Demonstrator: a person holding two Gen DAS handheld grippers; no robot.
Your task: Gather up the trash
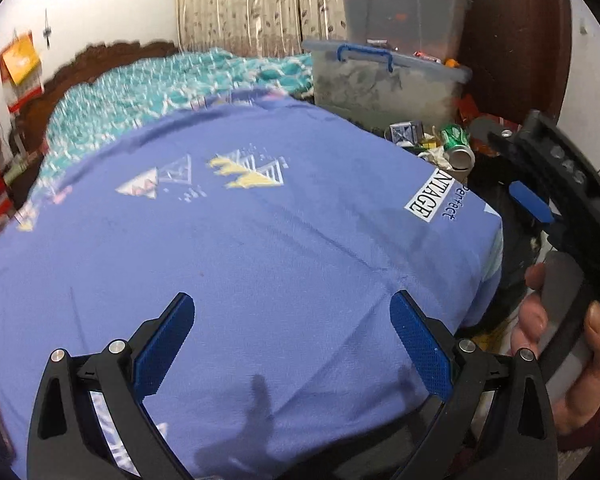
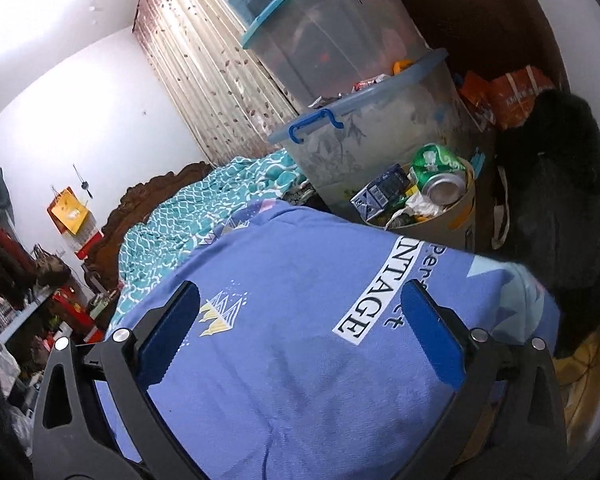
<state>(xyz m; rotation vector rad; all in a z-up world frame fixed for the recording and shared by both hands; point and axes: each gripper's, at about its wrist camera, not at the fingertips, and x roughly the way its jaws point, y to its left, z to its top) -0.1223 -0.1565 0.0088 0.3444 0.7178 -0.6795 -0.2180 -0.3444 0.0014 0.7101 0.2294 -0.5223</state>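
Note:
A tan round bin (image 2: 452,220) beside the bed holds trash: a green can (image 2: 436,172), a blue-white carton (image 2: 380,194) and crumpled wrappers. It also shows in the left wrist view, with the can (image 1: 458,146) on top. My left gripper (image 1: 292,324) is open and empty over the blue bed sheet (image 1: 240,248). My right gripper (image 2: 300,312) is open and empty over the sheet's corner (image 2: 300,360), short of the bin. In the left wrist view the right gripper (image 1: 540,184) is at the right, held by a hand.
Clear storage boxes (image 2: 372,132) are stacked behind the bin, against a curtain (image 2: 204,80). A black bag (image 2: 560,200) and orange packets (image 2: 512,92) lie at the right. A teal quilt (image 1: 160,88) covers the far bed. Cluttered shelves (image 2: 20,280) stand at the left.

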